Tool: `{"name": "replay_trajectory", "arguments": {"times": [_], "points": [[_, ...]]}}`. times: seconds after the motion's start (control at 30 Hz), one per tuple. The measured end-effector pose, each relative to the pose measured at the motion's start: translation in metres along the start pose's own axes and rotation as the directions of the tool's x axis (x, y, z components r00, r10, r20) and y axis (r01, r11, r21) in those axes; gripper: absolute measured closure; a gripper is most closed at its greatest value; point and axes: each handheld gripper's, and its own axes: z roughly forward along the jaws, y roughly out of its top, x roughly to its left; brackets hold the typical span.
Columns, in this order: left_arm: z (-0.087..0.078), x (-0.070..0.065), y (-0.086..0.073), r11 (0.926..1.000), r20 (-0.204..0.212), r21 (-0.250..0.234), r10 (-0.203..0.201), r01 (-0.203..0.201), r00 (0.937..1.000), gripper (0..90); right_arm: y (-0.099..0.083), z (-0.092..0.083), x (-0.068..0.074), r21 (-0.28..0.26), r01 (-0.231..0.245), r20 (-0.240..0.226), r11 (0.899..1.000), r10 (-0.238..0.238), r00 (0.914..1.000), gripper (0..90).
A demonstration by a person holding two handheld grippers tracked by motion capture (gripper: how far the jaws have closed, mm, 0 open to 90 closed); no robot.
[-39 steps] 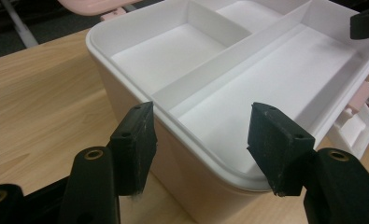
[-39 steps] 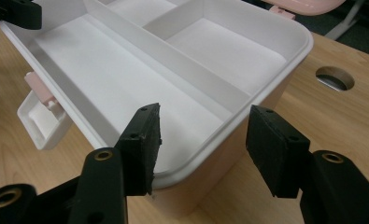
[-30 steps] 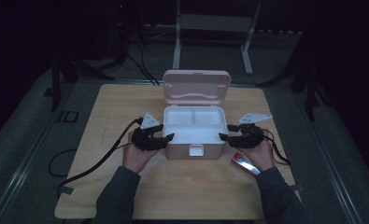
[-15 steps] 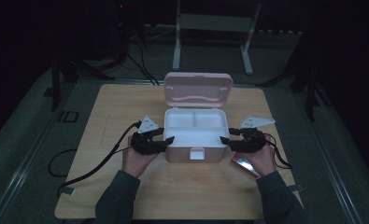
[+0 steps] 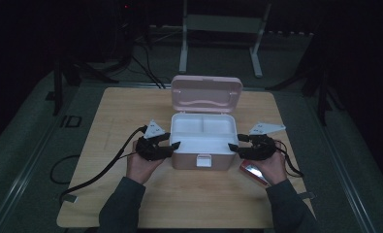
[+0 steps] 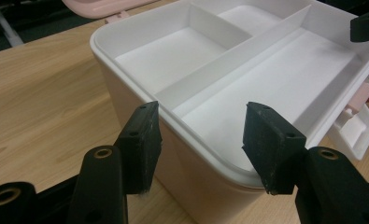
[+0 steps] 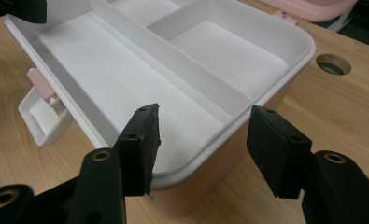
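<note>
Open pink box (image 5: 202, 143) at tabletop (image 5: 106, 194) centre, lid up at 12 o'clock, my left tongs (image 6: 198, 140) just been closing, jaws straddling its 9 o'clock wall, untouched, my right tongs (image 7: 203, 144) apart astride the 3 o'clock wall.

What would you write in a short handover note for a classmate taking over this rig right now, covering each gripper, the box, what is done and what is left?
Left gripper: jaws astride the near left corner rim of the pink box, just been closing, pads not yet pressing.
Right gripper: jaws astride the near right corner rim, open with gaps.
Box: mid-table, lid up, white tray empty, latch hanging at the front.
A small red item lies under the right hand.
Done: box opened, both grippers placed.
Left: probably grip both corners, then lift or shift the box.
</note>
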Motion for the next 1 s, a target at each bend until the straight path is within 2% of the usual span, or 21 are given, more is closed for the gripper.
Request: {"name": "replay_trajectory", "arguments": {"times": [0.07, 0.1, 0.13, 0.17, 0.2, 0.27, 0.33, 0.4, 0.63, 0.7, 0.8, 0.93, 1.0], "points": [[0.0, 0.0, 0.0, 1.0, -0.005, -0.004, -0.001, 0.0, 1.0, 44.0, 0.001, 0.0, 0.0, -0.002, 0.01, 0.002, 1.0, -0.01, 0.9999, 43.2], [-0.003, 0.0, 0.001, 1.0, -0.014, -0.006, 0.006, -0.006, 0.9999, 43.2, 0.005, -0.003, 0.0, -0.015, 0.053, 0.016, 0.998, -0.053, 0.9985, 43.1], [-0.004, 0.0, 0.001, 0.9999, -0.017, -0.006, 0.009, -0.009, 0.9998, 43.2, 0.005, -0.003, 0.0, -0.015, 0.053, 0.016, 0.998, -0.053, 0.9985, 43.1], [-0.006, 0.001, 0.002, 0.9998, -0.021, -0.006, 0.017, -0.017, 0.9996, 42.9, 0.01, -0.006, 0.0, -0.031, 0.097, 0.03, 0.995, -0.096, 0.9949, 43.9], [-0.008, 0.001, 0.002, 0.9998, -0.025, -0.009, 0.018, -0.018, 0.9995, 42.8, 0.012, -0.007, 0.0, -0.038, 0.122, 0.03, 0.992, -0.12, 0.9923, 44.3], [-0.01, 0.002, 0.003, 0.9997, -0.028, -0.01, 0.023, -0.023, 0.9993, 42.7, 0.012, -0.007, 0.0, -0.038, 0.122, 0.03, 0.992, -0.12, 0.9923, 44.3], [-0.016, 0.002, 0.004, 0.9993, -0.035, -0.026, 0.024, -0.025, 0.9991, 42.7, 0.019, -0.009, 0.0, -0.044, 0.153, 0.034, 0.987, -0.152, 0.9879, 46.6], [-0.02, 0.003, 0.005, 0.9992, -0.027, -0.031, 0.026, -0.027, 0.9993, 42.7, 0.024, -0.008, 0.0, -0.057, 0.155, 0.024, 0.986, -0.154, 0.9878, 46.5], [-0.029, 0.006, 0.002, 0.9986, -0.034, -0.024, 0.046, -0.046, 0.9984, 42.1, 0.031, -0.004, -0.001, -0.05, 0.143, -0.007, 0.988, -0.143, 0.9897, 46.7], [-0.031, 0.005, 0.001, 0.9979, -0.036, -0.022, 0.06, -0.061, 0.9976, 41.8, 0.034, -0.003, -0.001, -0.037, 0.154, -0.019, 0.987, -0.155, 0.9878, 46.6], [-0.034, 0.004, -0.003, 0.9978, -0.032, -0.024, 0.061, -0.062, 0.9976, 41.5, 0.042, -0.003, -0.003, -0.033, 0.178, -0.046, 0.984, -0.179, 0.9828, 45.0], [-0.037, 0.004, -0.011, 0.9981, -0.038, -0.024, 0.055, -0.056, 0.9978, 41.4, 0.051, -0.001, -0.006, -0.004, 0.211, -0.05, 0.977, -0.211, 0.9761, 49.2], [-0.038, 0.004, -0.014, 0.9982, -0.038, -0.024, 0.054, -0.055, 0.9978, 41.4, 0.057, 0.002, -0.008, -0.001, 0.232, -0.079, 0.973, -0.232, 0.9696, 51.1]]}}
